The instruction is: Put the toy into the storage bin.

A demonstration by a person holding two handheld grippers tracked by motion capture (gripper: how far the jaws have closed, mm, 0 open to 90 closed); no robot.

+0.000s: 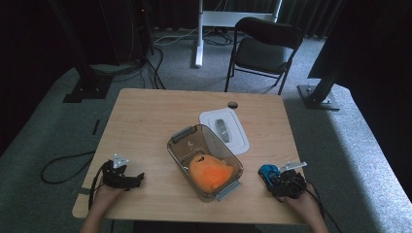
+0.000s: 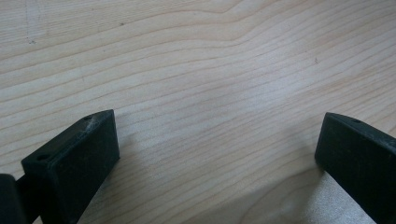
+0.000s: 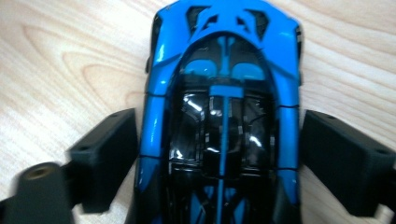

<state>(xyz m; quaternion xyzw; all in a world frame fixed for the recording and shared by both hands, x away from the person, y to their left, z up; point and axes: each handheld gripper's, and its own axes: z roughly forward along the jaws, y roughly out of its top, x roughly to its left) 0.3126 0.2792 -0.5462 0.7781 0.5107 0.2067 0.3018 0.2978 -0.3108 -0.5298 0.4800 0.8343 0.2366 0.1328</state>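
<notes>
Both jaws of the right gripper (image 3: 219,163) flank the blue toy car (image 3: 224,93), nearly touching, spread wide

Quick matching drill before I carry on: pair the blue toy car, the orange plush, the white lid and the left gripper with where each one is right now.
Things:
1. blue toy car
2. orange plush
3. white lid
4. left gripper

Places:
A. inside the clear container
B. flat on the table, behind the container
C. jaws open over bare wood
D. between the right gripper's jaws

Pairs: 1-D, 2-A, 3-B, 4-C
</notes>
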